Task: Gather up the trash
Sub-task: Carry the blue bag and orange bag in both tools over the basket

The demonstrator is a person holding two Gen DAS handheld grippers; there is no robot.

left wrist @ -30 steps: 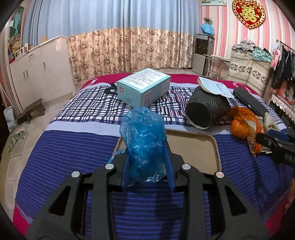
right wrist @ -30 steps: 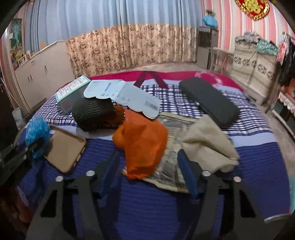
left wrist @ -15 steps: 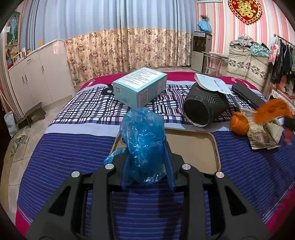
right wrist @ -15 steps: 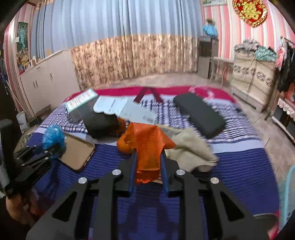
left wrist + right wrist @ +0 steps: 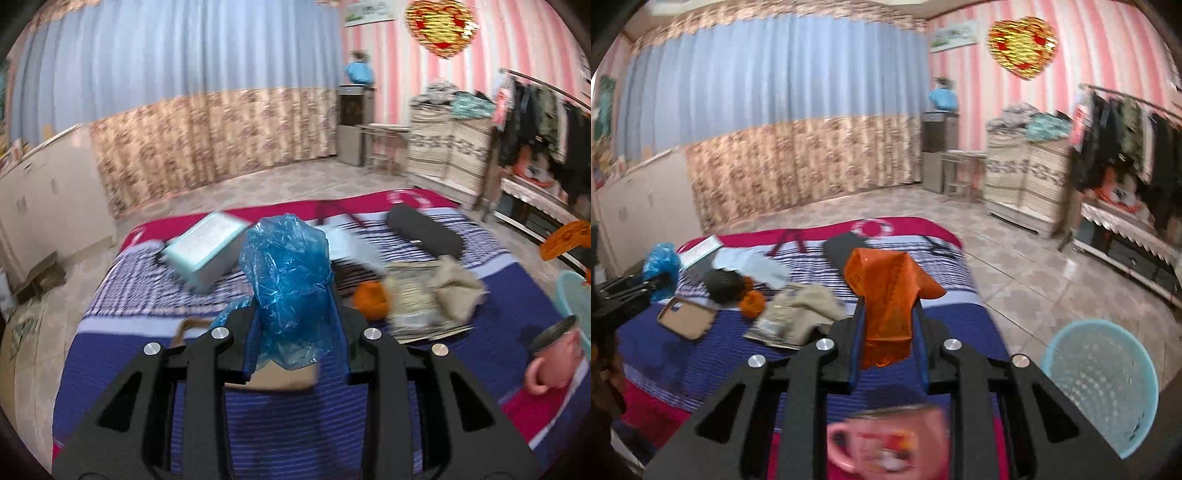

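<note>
My left gripper point(image 5: 295, 295) is shut on a crumpled blue plastic bag point(image 5: 288, 273), held up above the bed; the same blue bag point(image 5: 661, 266) and gripper show at the left edge of the right wrist view. My right gripper point(image 5: 888, 306) is shut on an orange plastic bag point(image 5: 886, 291), lifted over the bed's right side. That orange bag point(image 5: 565, 236) appears at the right edge of the left wrist view. A light blue mesh waste basket point(image 5: 1100, 384) stands on the floor, below and right of the right gripper.
On the striped bed point(image 5: 295, 424) lie a teal box point(image 5: 203, 254), a brown tray point(image 5: 687, 317), a black basket point(image 5: 722, 284), an orange ball of plastic point(image 5: 752, 303), beige cloth on printed paper point(image 5: 805, 306) and a black case point(image 5: 424, 232). A pink mug point(image 5: 886, 439) sits at the near edge.
The right gripper closed on the orange bag, lifted it off the bed and swung right toward the waste basket. The left gripper rose and turned right, still holding the blue bag.
</note>
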